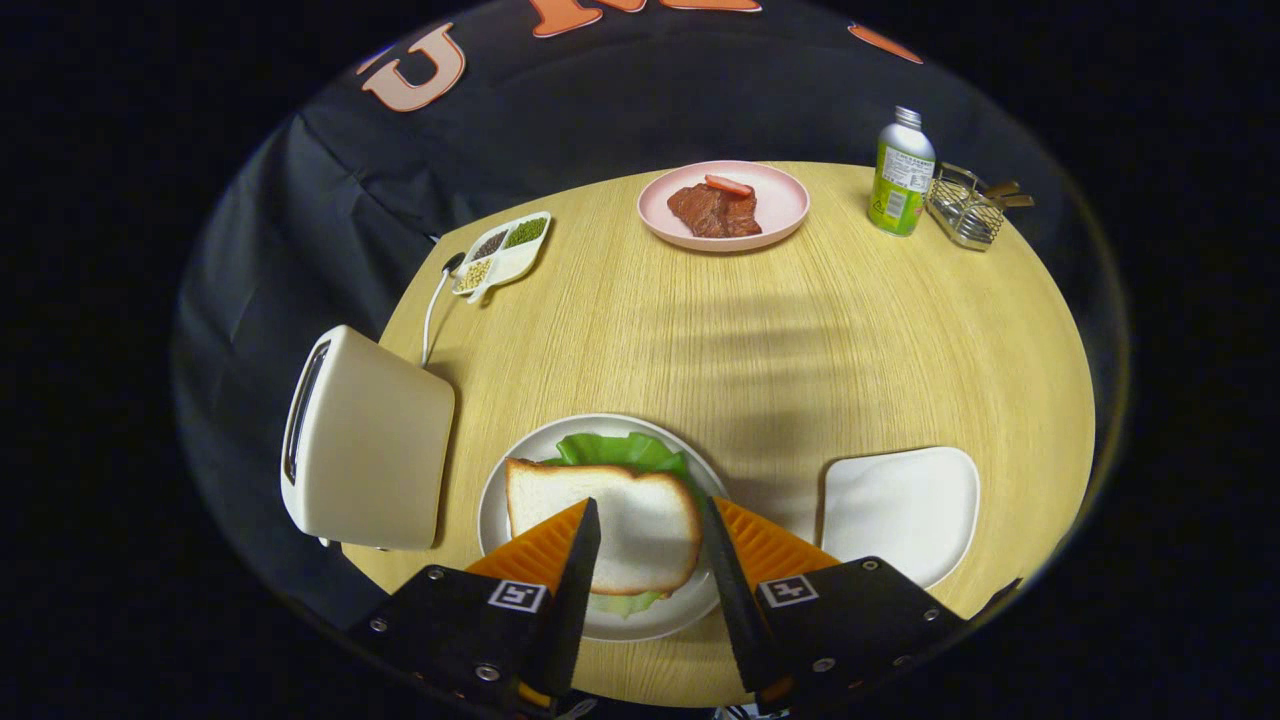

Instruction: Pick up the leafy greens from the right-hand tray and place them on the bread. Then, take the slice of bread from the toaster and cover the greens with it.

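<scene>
Claw: we see the claw (650, 520) spread apart, gripping nothing, its two fingers (575, 560) flanking the slice of bread (630, 525) without pressing on it.
Slice of bread: it lies flat on top of the leafy greens (625, 450), between our fingers, on the round grey plate (500, 500).
Leafy greens: we find them under the bread, a green frill showing at its far edge and a paler bit at its near edge.
Right-hand tray: the white tray (900, 510) sits on the table (780, 330) just right of the plate, bare.
Toaster: the cream toaster (365, 440) stands just left of the plate, its white cord (432, 310) trailing away behind it.
Far side: beyond the fingers we note a pink plate (780, 205) with a slab of meat (712, 212) and a red slice (728, 185), a divided dish of grains (502, 255) to its left, and a green bottle (902, 172) beside a wire rack (965, 205) to its right.
</scene>
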